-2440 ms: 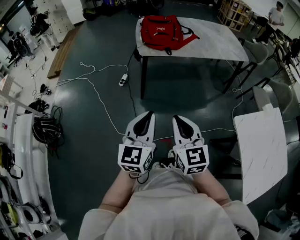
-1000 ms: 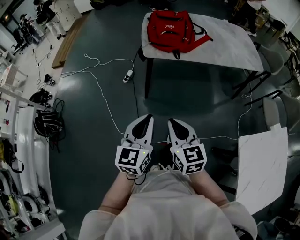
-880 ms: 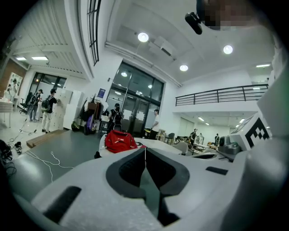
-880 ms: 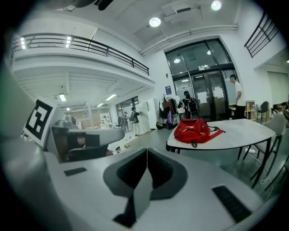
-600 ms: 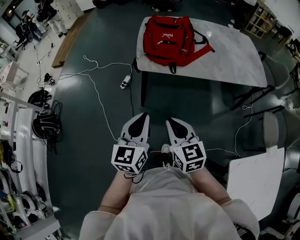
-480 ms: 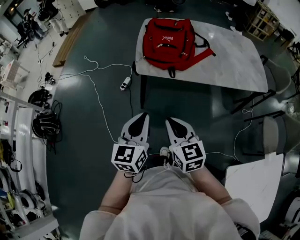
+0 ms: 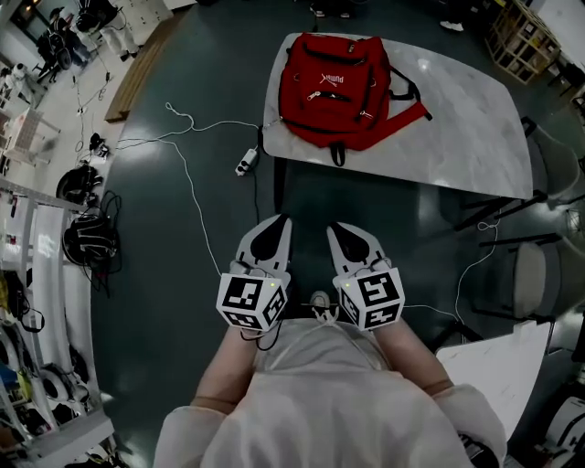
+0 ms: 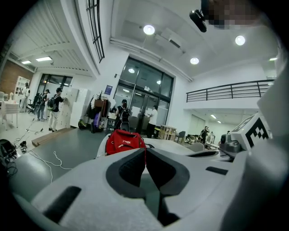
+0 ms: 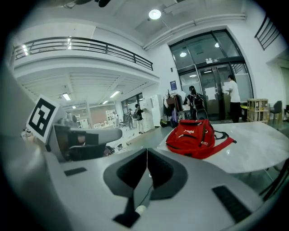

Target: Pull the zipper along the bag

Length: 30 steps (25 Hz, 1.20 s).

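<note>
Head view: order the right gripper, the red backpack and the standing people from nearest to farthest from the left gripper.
1. right gripper: close alongside the left gripper, on its right.
2. red backpack: ahead, lying on the white table.
3. standing people: far across the floor, at the upper left corner.

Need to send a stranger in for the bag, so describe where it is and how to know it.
Find the pale marble-look table standing on the dark floor. The red backpack lies flat at its left end in the head view. It is the only thing on that tabletop, bright red against the pale top.
</note>
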Each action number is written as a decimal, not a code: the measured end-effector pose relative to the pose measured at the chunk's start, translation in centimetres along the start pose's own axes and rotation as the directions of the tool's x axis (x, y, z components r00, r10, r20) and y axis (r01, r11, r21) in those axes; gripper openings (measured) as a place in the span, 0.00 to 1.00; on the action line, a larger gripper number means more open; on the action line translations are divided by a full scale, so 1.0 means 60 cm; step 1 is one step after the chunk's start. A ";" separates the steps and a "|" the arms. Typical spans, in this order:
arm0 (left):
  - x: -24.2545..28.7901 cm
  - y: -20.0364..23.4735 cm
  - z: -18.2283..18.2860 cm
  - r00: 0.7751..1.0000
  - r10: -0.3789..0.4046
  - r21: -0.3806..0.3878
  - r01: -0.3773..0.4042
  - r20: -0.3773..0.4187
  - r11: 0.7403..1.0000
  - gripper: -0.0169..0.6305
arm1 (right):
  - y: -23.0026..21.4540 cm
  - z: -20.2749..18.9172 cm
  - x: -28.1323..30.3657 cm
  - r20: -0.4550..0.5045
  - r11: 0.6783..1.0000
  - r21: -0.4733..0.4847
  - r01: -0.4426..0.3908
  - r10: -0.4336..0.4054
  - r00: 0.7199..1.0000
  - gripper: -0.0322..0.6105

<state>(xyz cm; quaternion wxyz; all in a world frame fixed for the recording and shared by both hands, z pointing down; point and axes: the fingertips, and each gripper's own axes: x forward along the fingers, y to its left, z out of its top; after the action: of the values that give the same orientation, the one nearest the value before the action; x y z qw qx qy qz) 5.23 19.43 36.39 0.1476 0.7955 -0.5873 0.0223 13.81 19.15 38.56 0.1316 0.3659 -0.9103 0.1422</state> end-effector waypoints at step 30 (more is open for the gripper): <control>0.418 0.408 0.143 0.931 -0.335 0.023 0.342 -0.147 0.940 0.06 | -0.138 0.153 0.487 -0.142 0.923 0.128 0.364 -0.346 0.927 0.09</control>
<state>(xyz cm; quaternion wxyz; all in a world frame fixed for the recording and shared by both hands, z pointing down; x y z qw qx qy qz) -11.24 -12.60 38.52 0.1710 0.8845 -0.4290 0.0668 -1.97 -8.21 41.47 0.1801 0.5248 -0.8060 0.2060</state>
